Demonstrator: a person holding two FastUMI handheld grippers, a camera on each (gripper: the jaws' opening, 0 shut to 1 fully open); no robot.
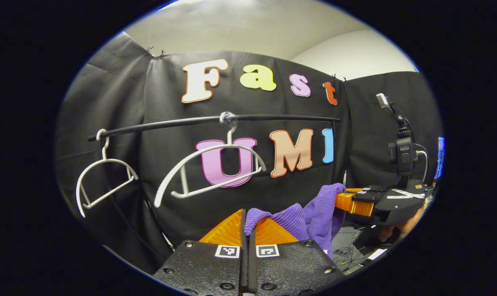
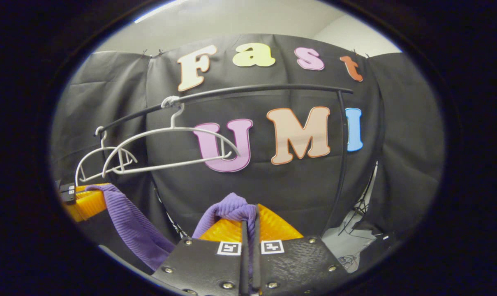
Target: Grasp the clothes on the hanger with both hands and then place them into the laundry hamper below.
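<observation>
A purple ribbed garment [image 1: 310, 216] hangs between my two grippers, off the hanger. In the left gripper view my left gripper [image 1: 247, 220] is shut on one end of the cloth, which bulges over its orange fingers. Farther right my right gripper [image 1: 347, 199] pinches the other end, with a hand below it. In the right gripper view my right gripper [image 2: 248, 218] is shut on a fold of the purple garment [image 2: 232, 209], and the cloth trails left to my left gripper [image 2: 86, 197]. The bare white hanger [image 1: 209, 170] hangs from the black rail [image 1: 215, 120]. The hamper is out of sight.
A second empty white hanger [image 1: 102, 174] hangs at the rail's left end. The rail's upright post [image 2: 342, 156] stands at the right. Cables and a tripod foot [image 2: 359, 213] lie on the floor at the lower right. A camera mount [image 1: 402, 152] rises above the right gripper.
</observation>
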